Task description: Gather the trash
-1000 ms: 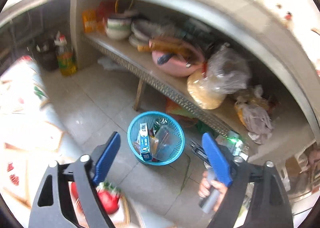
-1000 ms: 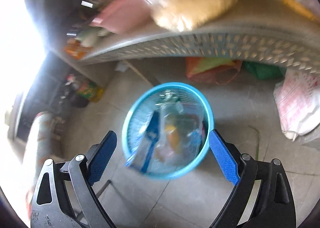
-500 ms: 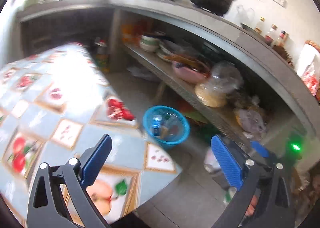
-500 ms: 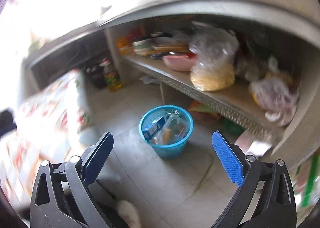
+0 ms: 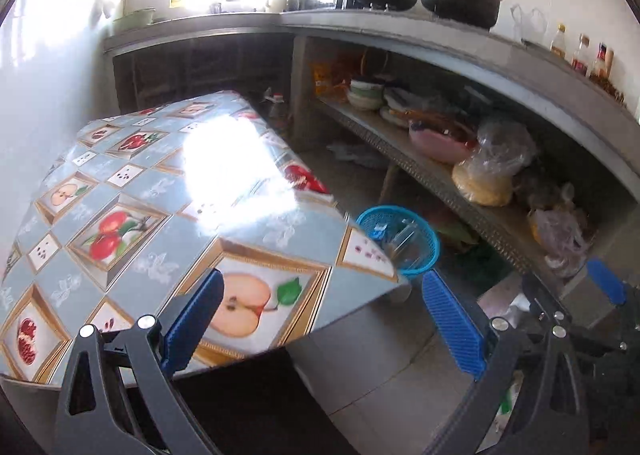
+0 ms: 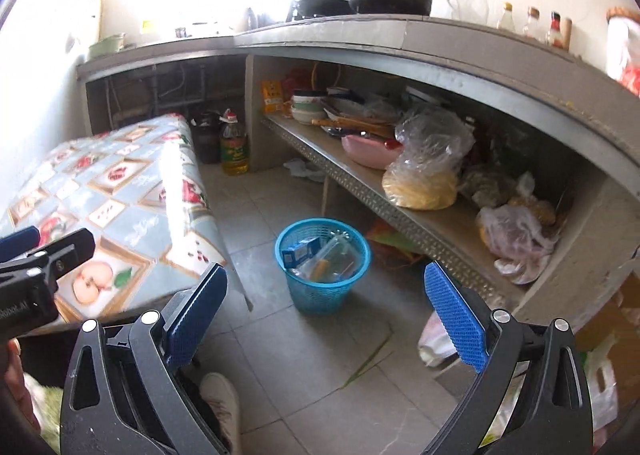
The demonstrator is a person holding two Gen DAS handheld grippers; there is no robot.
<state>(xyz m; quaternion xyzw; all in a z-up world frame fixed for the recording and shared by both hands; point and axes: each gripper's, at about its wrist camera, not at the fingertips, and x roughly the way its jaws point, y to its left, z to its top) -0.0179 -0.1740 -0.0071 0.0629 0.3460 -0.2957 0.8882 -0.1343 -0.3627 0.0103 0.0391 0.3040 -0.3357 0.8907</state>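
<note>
A blue mesh trash basket (image 6: 322, 287) stands on the tiled floor beside the table; it holds a blue carton (image 6: 301, 250), a clear plastic bottle (image 6: 340, 255) and other litter. It shows partly hidden behind the table corner in the left wrist view (image 5: 416, 243). My left gripper (image 5: 320, 319) is open and empty, above the near corner of the table. My right gripper (image 6: 326, 315) is open and empty, raised well above the floor and back from the basket. The left gripper's tip shows at the left edge of the right wrist view (image 6: 36, 255).
A table with a fruit-print cloth (image 5: 132, 215) fills the left. A concrete counter (image 6: 440, 43) carries pots and bottles; its lower shelf (image 6: 360, 183) holds bowls, a pink basin and plastic bags. An oil bottle (image 6: 234, 147) stands on the floor. A shoe (image 6: 220, 395) is below.
Both grippers have risen and pulled back from just above the basket. The basket now looks small and far, and the table top has come into view under the left gripper.
</note>
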